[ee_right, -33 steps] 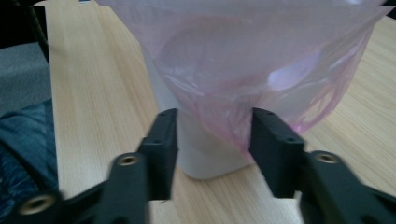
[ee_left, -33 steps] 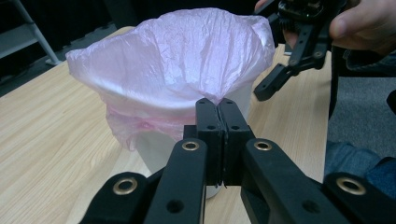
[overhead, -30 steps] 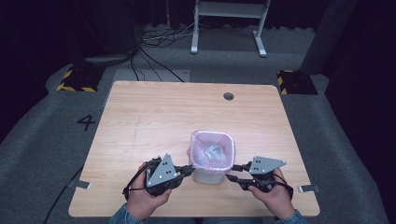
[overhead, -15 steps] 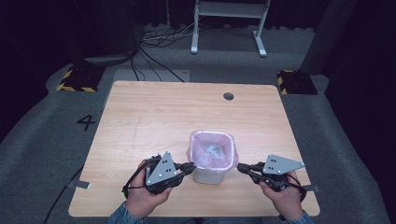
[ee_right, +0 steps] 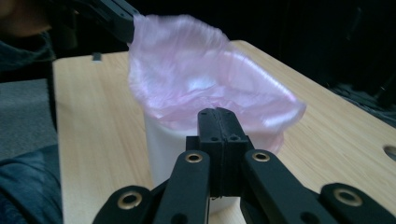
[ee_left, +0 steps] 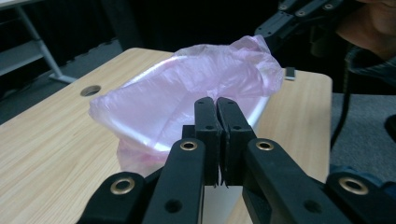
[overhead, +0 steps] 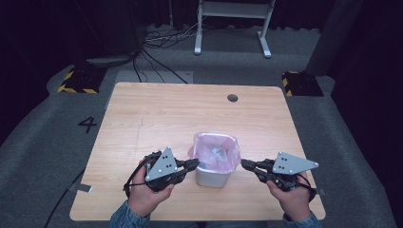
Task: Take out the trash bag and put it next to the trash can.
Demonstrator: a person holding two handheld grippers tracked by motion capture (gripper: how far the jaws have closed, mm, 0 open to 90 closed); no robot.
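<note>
Thin pink plastic bag (overhead: 215,151) already lines small white bin (overhead: 212,176) on wooden counter (overhead: 161,114); rim fold looks unfinished. Left gripper (overhead: 194,164) pinches bag edge; right gripper (overhead: 244,165) closed, empty, just beside it.

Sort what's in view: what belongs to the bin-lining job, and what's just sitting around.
In the job:
pink bag lining the bin
white bin
left gripper, jaws shut at the bag's edge
right gripper, jaws shut beside the bag

Just around:
table
cable hole
metal stand
floor cables
</note>
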